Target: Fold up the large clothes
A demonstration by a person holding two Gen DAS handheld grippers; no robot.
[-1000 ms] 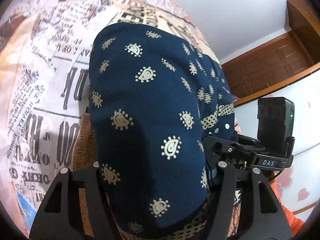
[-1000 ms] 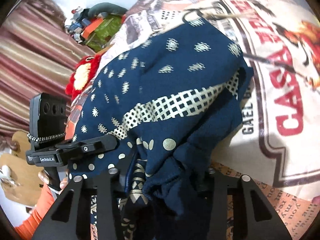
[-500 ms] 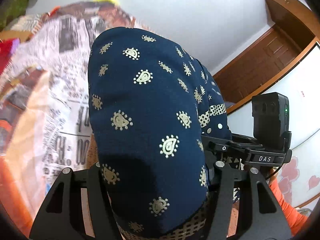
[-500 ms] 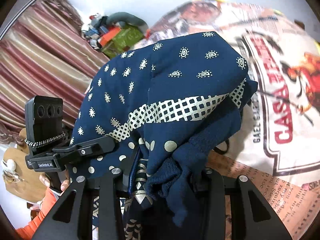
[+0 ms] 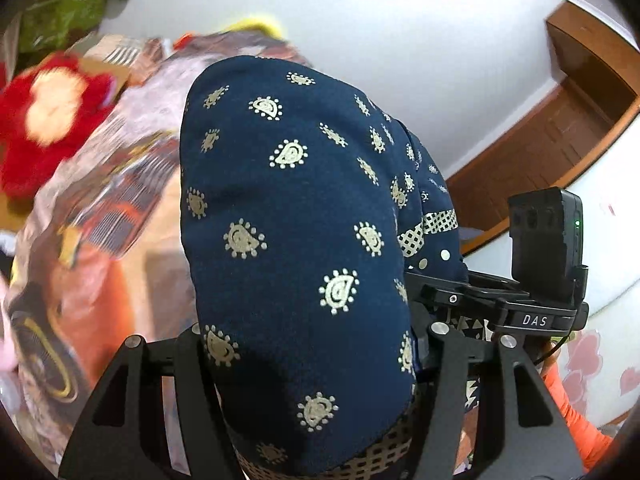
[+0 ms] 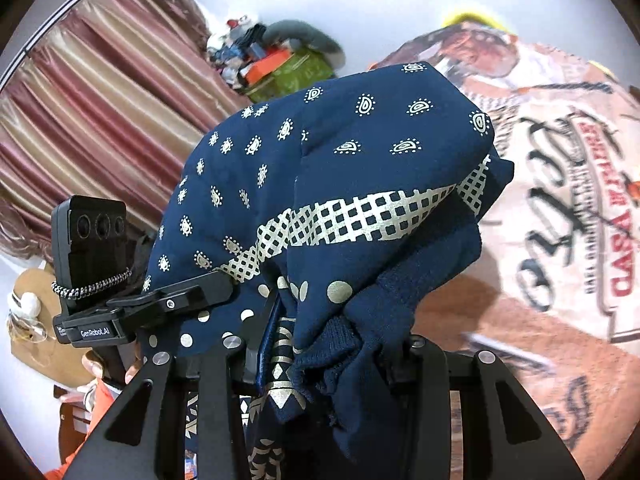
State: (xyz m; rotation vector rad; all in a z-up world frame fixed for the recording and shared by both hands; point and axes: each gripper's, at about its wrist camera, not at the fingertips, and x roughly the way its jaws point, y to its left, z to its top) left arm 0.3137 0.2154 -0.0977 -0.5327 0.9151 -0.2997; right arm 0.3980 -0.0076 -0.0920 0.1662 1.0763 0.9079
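Observation:
A navy garment printed with gold paisley and a gold lattice band is bunched up and lifted above the bed. In the left wrist view it fills the gap between the fingers of my left gripper, which is shut on a thick fold. My right gripper is shut on another bunched part of the same garment, where a ribbed hem hangs down. Each gripper shows in the other's view, close alongside: the right gripper and the left gripper. The cloth hides the fingertips.
A newspaper-print bedcover lies below. A red plush toy sits at the bed's far left. A striped curtain and a pile with a green bag stand behind. A wooden door and an orange sleeve are on the right.
Both grippers have risen with the garment still held. The bedcover has dropped away below, and more of the wall, curtain and plush toy has come into view.

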